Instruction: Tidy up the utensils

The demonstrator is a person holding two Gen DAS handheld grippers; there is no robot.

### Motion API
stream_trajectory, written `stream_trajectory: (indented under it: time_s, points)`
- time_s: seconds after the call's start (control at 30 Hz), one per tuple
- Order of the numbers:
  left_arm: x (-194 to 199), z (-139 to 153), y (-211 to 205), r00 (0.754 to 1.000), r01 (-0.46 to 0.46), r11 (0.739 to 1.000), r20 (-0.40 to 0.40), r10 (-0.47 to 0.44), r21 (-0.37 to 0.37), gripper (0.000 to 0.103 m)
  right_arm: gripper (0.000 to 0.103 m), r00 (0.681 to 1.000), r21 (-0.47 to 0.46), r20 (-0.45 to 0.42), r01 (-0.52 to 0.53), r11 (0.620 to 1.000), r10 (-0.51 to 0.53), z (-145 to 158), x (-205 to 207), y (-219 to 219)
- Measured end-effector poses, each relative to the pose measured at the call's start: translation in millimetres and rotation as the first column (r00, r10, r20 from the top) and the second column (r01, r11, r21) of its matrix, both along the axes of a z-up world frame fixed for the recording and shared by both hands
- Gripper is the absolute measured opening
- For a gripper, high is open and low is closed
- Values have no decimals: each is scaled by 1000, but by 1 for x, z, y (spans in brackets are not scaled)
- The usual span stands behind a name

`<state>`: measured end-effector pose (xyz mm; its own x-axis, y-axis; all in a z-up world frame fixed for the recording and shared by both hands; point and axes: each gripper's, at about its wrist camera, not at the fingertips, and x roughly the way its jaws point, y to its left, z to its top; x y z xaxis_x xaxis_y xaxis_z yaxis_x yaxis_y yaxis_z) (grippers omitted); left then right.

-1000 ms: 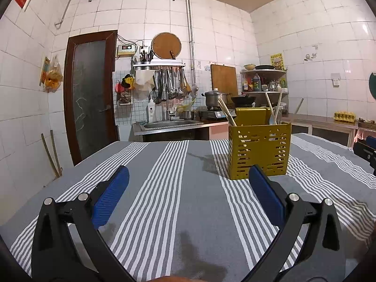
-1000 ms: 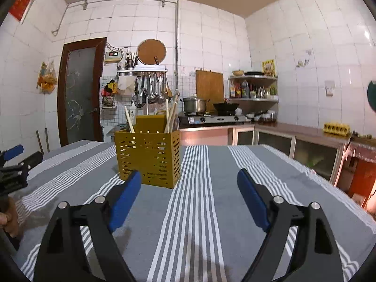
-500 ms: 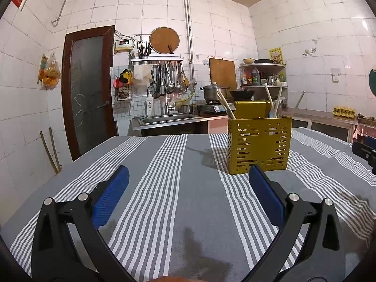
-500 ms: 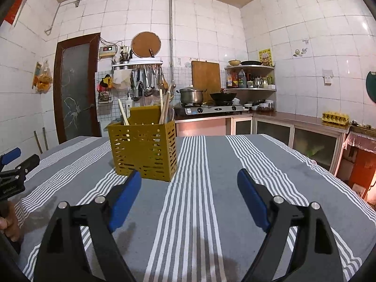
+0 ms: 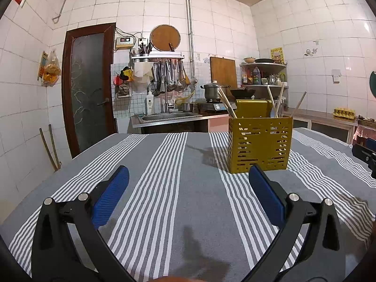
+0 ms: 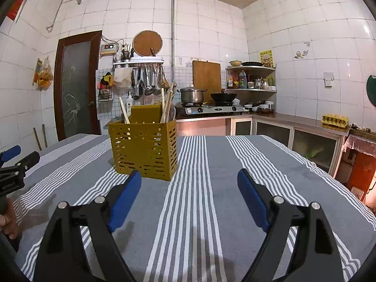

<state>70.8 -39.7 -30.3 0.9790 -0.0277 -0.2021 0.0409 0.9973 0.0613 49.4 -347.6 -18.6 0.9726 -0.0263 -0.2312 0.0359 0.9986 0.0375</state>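
Yellow slotted caddy [image 5: 260, 143] upright on striped cloth [image 5: 178, 188] — holds chopsticks [image 5: 226, 105], maybe spoon

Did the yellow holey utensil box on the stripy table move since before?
No. The yellow perforated utensil box sits on the same white stripes of the grey striped tablecloth in both views.

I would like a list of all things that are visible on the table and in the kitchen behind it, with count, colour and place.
utensil holder: one, mustard yellow, on the tablecloth
wooden utensils: several, pale, standing in the holder
tablecloth: one, grey with white stripes, over the table
pot: one, metal, on the stove
wok: one, black, on the stove
cutting board: one, brown, against the wall
egg carton: one, yellow, on the right counter
door: one, dark brown, left wall
left claw: blue pads, open, empty
right claw: blue pads, open, empty
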Motion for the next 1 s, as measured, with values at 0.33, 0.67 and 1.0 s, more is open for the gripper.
stream_trajectory:
  time_s: [0.33, 0.67, 1.0]
  points:
    - [1, 0, 1, 1000, 0, 1000, -2, 0, -2, 98, 83, 1000, -1, -6, 0, 1000, 0, 0, 1, 0]
    - [3, -3, 2, 1000, 1, 1000, -6, -2, -8, 98, 83, 1000, 0, -6, 0, 1000, 0, -1, 1, -1]
    - [4, -3, 2, 1000, 1, 1000, -8, -1, -11, 98, 83, 1000, -2, -9, 0, 1000, 0, -1, 0, -1]
